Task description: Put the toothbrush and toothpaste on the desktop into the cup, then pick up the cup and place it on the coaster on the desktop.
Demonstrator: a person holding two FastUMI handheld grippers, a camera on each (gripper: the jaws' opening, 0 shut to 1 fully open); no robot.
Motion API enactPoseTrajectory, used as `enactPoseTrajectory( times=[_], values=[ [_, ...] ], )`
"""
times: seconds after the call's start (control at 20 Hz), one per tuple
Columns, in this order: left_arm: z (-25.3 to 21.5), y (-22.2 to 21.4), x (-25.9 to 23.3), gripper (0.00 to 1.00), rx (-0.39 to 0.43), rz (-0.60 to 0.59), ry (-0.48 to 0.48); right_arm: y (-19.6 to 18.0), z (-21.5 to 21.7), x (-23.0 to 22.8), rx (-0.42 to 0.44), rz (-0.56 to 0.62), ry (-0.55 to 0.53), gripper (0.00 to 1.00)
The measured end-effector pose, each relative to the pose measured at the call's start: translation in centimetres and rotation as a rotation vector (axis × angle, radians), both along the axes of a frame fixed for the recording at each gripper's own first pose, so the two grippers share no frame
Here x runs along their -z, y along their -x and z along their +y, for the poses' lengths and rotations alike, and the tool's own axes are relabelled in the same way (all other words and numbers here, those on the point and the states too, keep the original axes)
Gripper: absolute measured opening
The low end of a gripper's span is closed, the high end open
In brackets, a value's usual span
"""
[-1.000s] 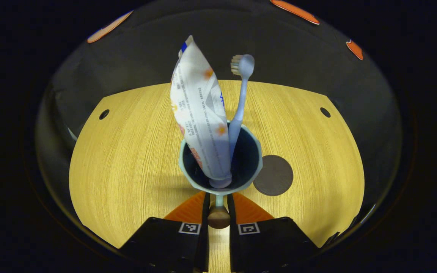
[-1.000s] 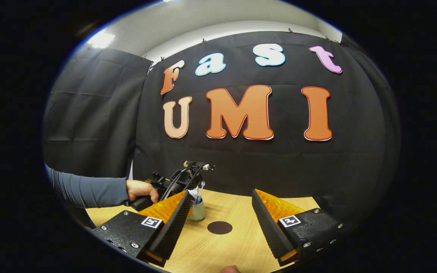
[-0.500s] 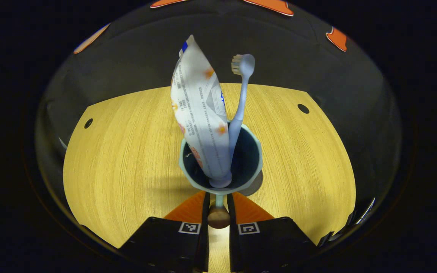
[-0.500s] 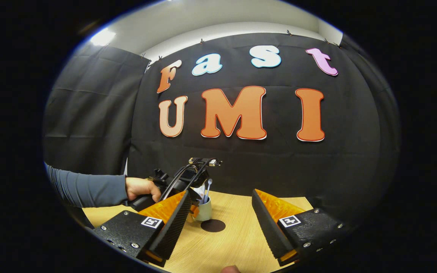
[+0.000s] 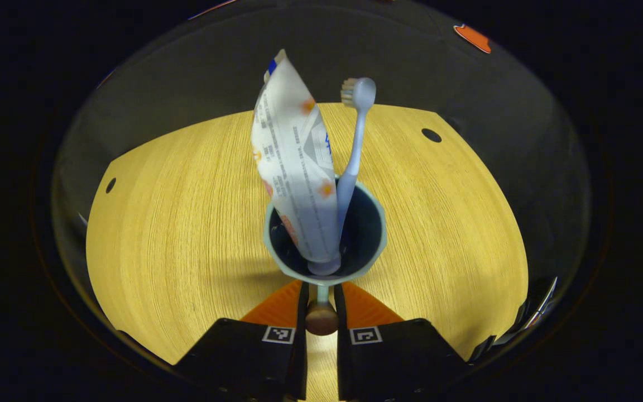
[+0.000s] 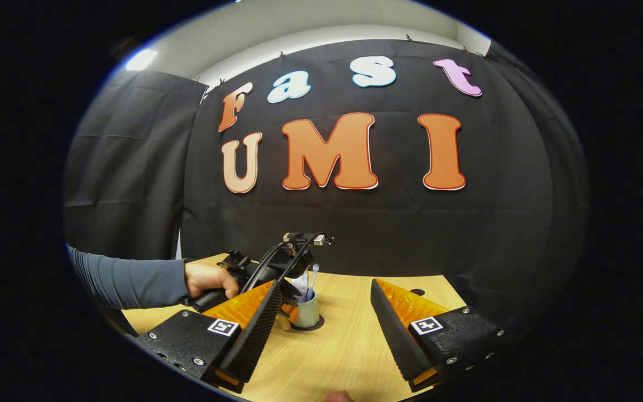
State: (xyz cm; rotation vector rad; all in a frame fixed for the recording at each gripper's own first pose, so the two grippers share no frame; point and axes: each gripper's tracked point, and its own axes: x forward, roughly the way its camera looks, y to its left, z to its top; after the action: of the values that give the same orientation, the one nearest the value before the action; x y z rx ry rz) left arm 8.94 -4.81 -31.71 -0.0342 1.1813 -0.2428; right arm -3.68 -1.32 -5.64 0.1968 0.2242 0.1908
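In the left gripper view, the left gripper point(image 5: 321, 304) sits at the bottom centre of the frame with its two fingers drawn narrow around the cup's handle point(image 5: 321, 317), which ends in a brown knob between them. The cup point(image 5: 325, 234), pale green outside and dark inside, fills the middle of the frame just above the fingers. The toothpaste point(image 5: 297, 162) stands in it, cap down, leaning toward the upper left, and the toothbrush point(image 5: 353, 151) stands beside it on the right with its bristled head at the top. The yellow wooden counter point(image 5: 176, 223) spreads out behind.

The right gripper view adds what that close view cannot: low and left of centre, the cup point(image 6: 307, 312) stands on the dark round coaster point(image 6: 318, 324), whose edge peeks out at the cup's right side; whether the base rests fully on it cannot be told. A hand point(image 6: 210, 279) with a grey sleeve point(image 6: 132, 279) reaches in from the left edge, holding the left gripper at the cup. The right gripper point(image 6: 324, 324) frames the bottom of this view with its fingers spread wide, holding nothing, above the counter point(image 6: 344, 357).
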Motion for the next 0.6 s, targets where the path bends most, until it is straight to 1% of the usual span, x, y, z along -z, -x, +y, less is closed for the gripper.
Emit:
enactPoseTrajectory(
  times=[0.1, 0.15, 0.2, 0.25, 0.35, 0.4, 0.5, 0.55, 0.6],
  values=[
    [0.2, 0.3, -0.8, 0.21, 0.012, 0.008, -0.008, 0.0, -0.1, 0.4, 0.002, 0.005, -0.004, 0.96],
    [0.3, 0.5, -0.9, 0.23, 0.015, 0.013, 0.000, -0.1, -0.2, 0.5, 0.007, 0.007, -0.006, 0.96],
    [0.4, 0.6, -1.3, 0.27, 0.022, 0.011, -0.002, -0.2, -0.3, 0.7, 0.010, 0.013, -0.006, 0.96],
    [0.9, 0.6, -1.8, 0.29, 0.034, -0.004, -0.014, -0.3, -0.3, 1.0, 0.015, 0.018, -0.003, 0.96],
    [2.0, 1.3, -1.7, 0.44, 0.056, -0.031, -0.030, -0.8, -1.0, 1.7, 0.044, 0.020, 0.031, 0.96],
    [2.0, 1.8, -1.6, 0.60, 0.063, -0.035, -0.010, -1.1, -1.3, 2.3, 0.054, 0.031, 0.042, 0.96],
    [2.7, 2.4, -1.6, 0.75, 0.064, -0.060, 0.011, -1.2, -0.6, 3.1, 0.050, 0.056, 0.043, 0.96],
    [3.5, 2.7, -1.5, 0.75, 0.065, -0.080, 0.002, -1.2, -0.3, 3.2, 0.045, 0.059, 0.045, 0.96],
    [4.3, 2.9, -1.9, 0.79, 0.071, -0.099, 0.003, -1.3, -0.2, 3.1, 0.045, 0.052, 0.056, 0.96]
  ],
)
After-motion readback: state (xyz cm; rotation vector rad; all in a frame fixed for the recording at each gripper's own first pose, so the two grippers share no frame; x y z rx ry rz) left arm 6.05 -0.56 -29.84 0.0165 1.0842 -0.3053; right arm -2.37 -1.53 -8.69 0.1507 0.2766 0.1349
